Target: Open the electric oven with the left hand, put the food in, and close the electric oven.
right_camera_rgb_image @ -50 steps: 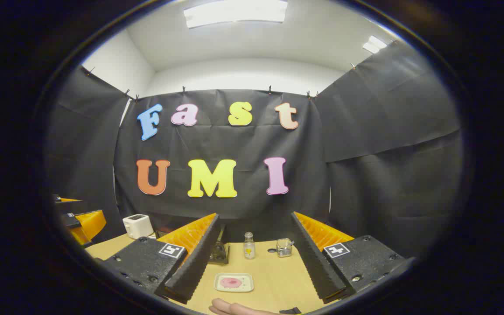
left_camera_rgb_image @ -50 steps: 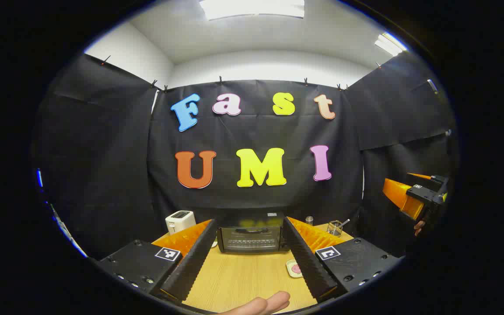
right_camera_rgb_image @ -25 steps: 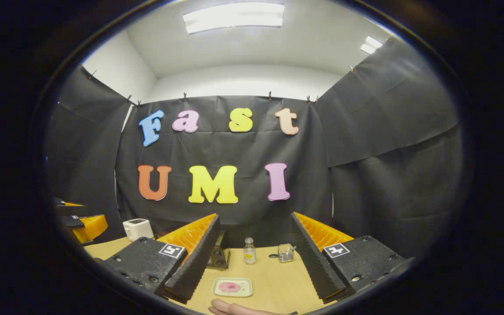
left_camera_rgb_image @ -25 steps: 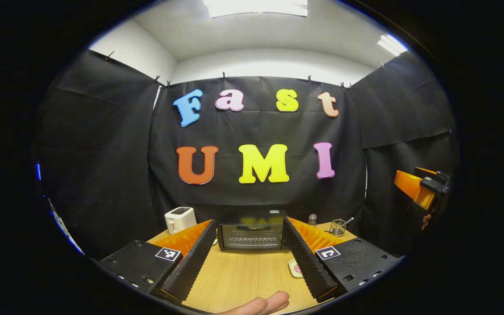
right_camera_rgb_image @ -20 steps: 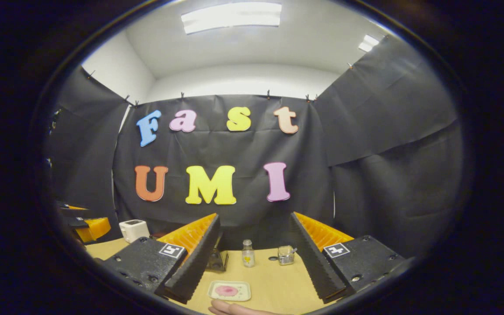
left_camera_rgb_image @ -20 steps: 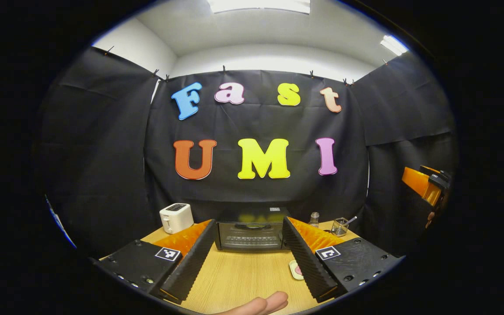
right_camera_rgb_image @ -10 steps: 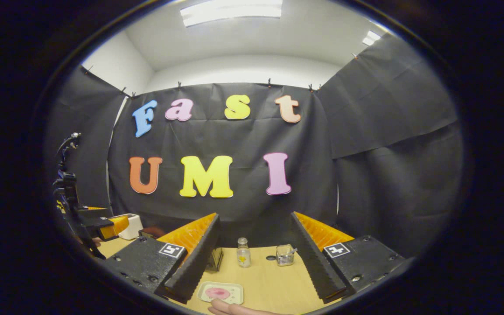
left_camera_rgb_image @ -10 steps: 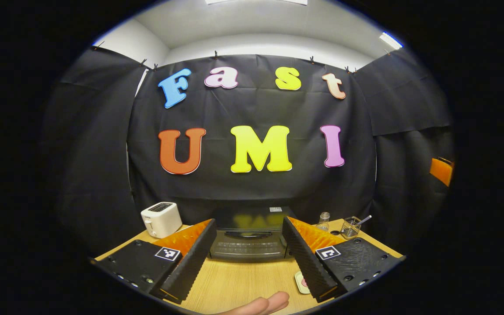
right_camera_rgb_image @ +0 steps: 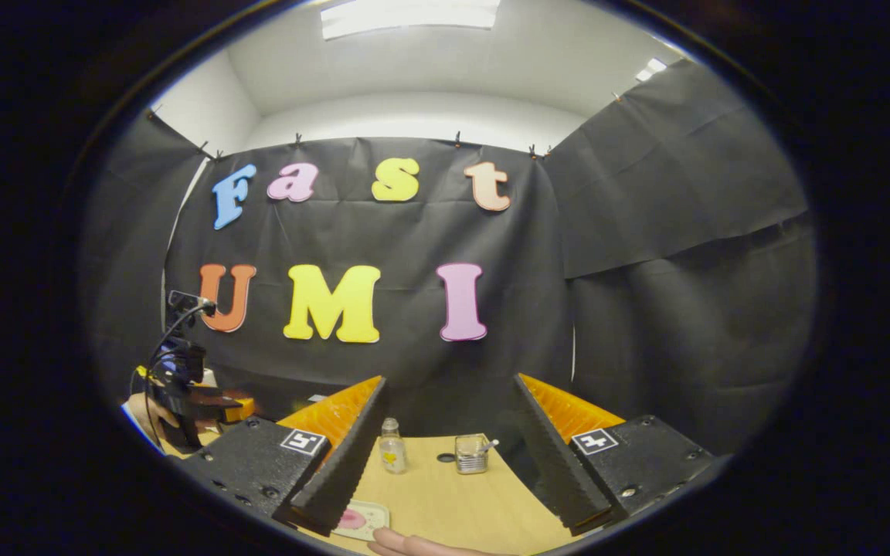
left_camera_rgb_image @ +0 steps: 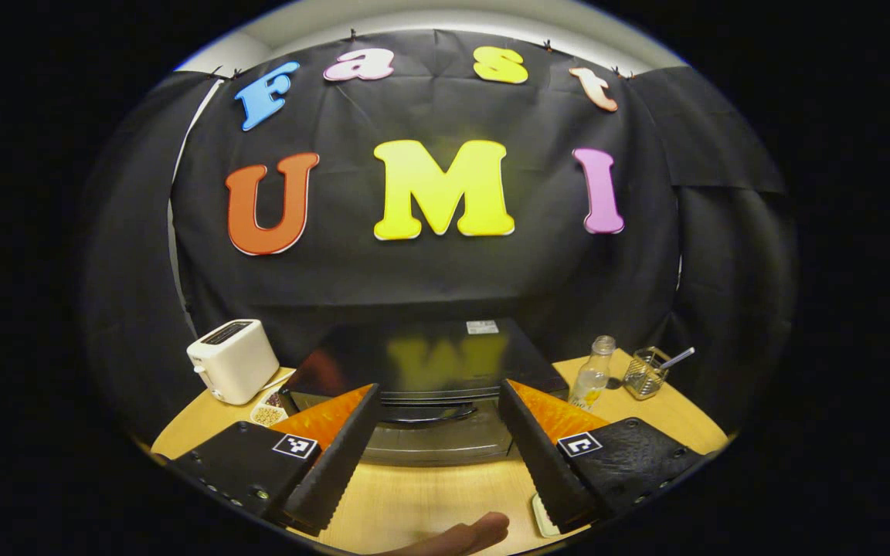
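Left gripper point(left_camera_rgb_image: 437, 455) w/ fingers apart, near the oven point(left_camera_rgb_image: 426, 386), door closed. Handle point(left_camera_rgb_image: 429, 414) looks stiff; grip mid-bar. Right gripper point(right_camera_rgb_image: 449, 471) apart; food plate point(right_camera_rgb_image: 360, 519) near-left, likely light.

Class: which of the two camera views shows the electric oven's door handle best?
The left gripper view: the handle lies centred on the oven front, framed between the open left hand-held gripper. In the right gripper view I cannot make the handle out.
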Available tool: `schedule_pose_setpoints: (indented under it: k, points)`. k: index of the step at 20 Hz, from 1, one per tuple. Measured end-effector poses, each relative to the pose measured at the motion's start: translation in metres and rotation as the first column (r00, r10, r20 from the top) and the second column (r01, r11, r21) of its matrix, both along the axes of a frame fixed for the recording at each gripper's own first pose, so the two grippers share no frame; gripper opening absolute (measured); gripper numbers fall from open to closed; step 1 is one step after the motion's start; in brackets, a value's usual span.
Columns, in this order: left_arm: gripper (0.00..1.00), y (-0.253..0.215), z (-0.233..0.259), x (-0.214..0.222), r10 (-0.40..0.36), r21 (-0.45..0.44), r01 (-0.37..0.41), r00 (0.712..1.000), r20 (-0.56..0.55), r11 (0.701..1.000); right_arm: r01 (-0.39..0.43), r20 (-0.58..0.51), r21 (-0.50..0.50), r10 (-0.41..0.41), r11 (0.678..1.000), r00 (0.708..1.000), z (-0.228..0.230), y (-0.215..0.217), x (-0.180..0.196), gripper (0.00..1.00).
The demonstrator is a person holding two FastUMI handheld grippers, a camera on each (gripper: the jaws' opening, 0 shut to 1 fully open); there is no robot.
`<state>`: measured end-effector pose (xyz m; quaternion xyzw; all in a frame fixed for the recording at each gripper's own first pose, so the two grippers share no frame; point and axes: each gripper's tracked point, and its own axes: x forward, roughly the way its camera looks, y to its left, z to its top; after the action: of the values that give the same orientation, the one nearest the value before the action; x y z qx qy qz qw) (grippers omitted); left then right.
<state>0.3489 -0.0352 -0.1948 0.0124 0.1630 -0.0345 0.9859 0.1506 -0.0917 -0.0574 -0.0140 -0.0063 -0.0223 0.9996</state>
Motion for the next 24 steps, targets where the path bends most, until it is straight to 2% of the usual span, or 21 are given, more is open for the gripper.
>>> schedule_pose_setpoints:
  k: [3,6,7,8,12,15,19,24]
  points:
    - [0.97,0.009,-0.023,0.026,0.021,-0.011,-0.021,0.998,-0.063,1.0,0.007,0.001,-0.013,-0.007,1.0,1.0,-0.007,-0.009,0.006,1.0]
    - [0.97,0.018,-0.043,0.038,0.031,-0.038,-0.037,0.989,-0.143,0.999,0.007,-0.002,-0.009,-0.007,1.0,1.0,-0.014,-0.017,0.007,0.98]
    - [0.97,0.019,-0.051,0.038,0.03,-0.053,-0.04,0.984,-0.177,0.998,0.016,-0.004,-0.004,-0.016,1.0,1.0,-0.016,-0.022,0.008,1.0]
    - [0.96,0.024,-0.048,0.043,0.033,-0.033,-0.038,0.989,-0.147,0.999,0.025,-0.008,0.0,-0.025,1.0,1.0,-0.018,-0.024,0.009,1.0]
    - [0.94,0.021,-0.054,0.047,-0.005,-0.04,-0.003,0.984,-0.179,0.999,0.018,-0.01,0.002,-0.018,1.0,1.0,-0.016,-0.022,0.006,0.98]
    - [0.96,0.023,-0.054,0.044,-0.012,-0.028,0.007,0.986,-0.167,1.0,0.019,-0.014,0.004,-0.019,1.0,1.0,-0.017,-0.022,0.001,1.0]
    - [0.96,0.022,-0.055,0.029,-0.015,-0.046,0.009,0.989,-0.149,0.999,0.006,-0.042,0.012,-0.006,1.0,0.999,-0.02,-0.015,-0.007,1.0]
    - [0.96,0.022,-0.058,0.002,-0.015,-0.032,0.011,0.993,-0.117,0.999,-0.035,-0.102,0.072,0.042,0.997,0.994,-0.03,-0.003,-0.008,1.0]
